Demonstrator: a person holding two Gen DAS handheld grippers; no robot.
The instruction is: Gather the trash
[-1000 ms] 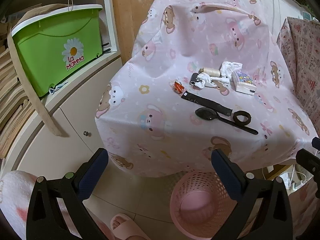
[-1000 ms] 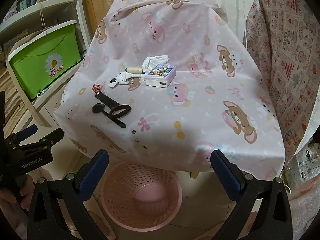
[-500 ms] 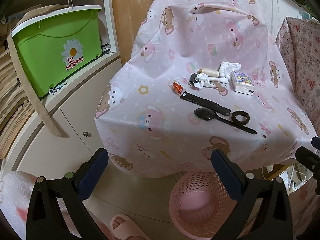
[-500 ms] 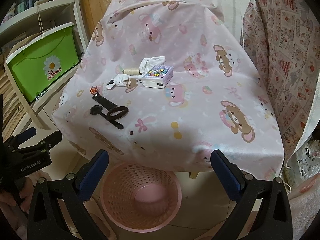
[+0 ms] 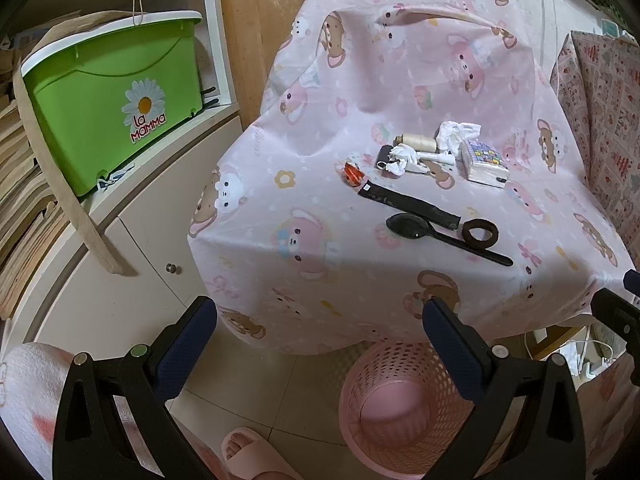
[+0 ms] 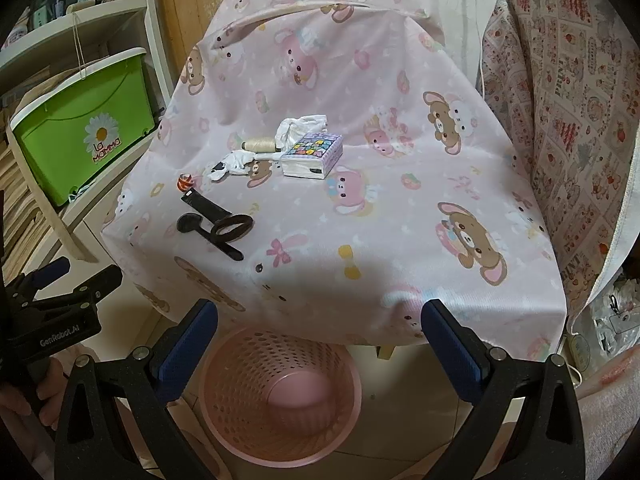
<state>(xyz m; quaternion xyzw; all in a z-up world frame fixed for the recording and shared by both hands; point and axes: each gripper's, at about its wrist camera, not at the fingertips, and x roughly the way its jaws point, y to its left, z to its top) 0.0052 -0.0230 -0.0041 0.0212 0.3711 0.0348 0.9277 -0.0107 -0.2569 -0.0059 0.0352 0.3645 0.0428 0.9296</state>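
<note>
A pink-clothed table (image 5: pixel 300 208) (image 6: pixel 400 208) holds crumpled white tissues (image 5: pixel 402 158) (image 6: pixel 234 162), a second tissue wad (image 5: pixel 456 134) (image 6: pixel 300 128), a small orange wrapper (image 5: pixel 353 172) (image 6: pixel 185 181), a black strip (image 5: pixel 408 206) (image 6: pixel 206 207), a black spoon (image 5: pixel 432 236) (image 6: pixel 200 232) and a black ring (image 5: pixel 480 234) (image 6: pixel 232 226). An empty pink basket (image 5: pixel 400 408) (image 6: pixel 280 396) stands on the floor below the table's front edge. My left gripper (image 5: pixel 320 340) and right gripper (image 6: pixel 320 340) are both open and empty, held low in front of the table above the basket.
A tissue pack (image 5: pixel 484 158) (image 6: pixel 314 156) and a thread spool (image 5: pixel 418 142) (image 6: pixel 260 145) lie among the items. A green bin (image 5: pixel 112 112) (image 6: pixel 80 128) sits on the white cabinet (image 5: pixel 120 280) at left. A patterned cloth (image 6: pixel 568 100) hangs at right. A slippered foot (image 5: pixel 248 452) is below.
Both grippers have drifted slightly back from the table, so the table items look a little farther away. Both stay open and empty.
</note>
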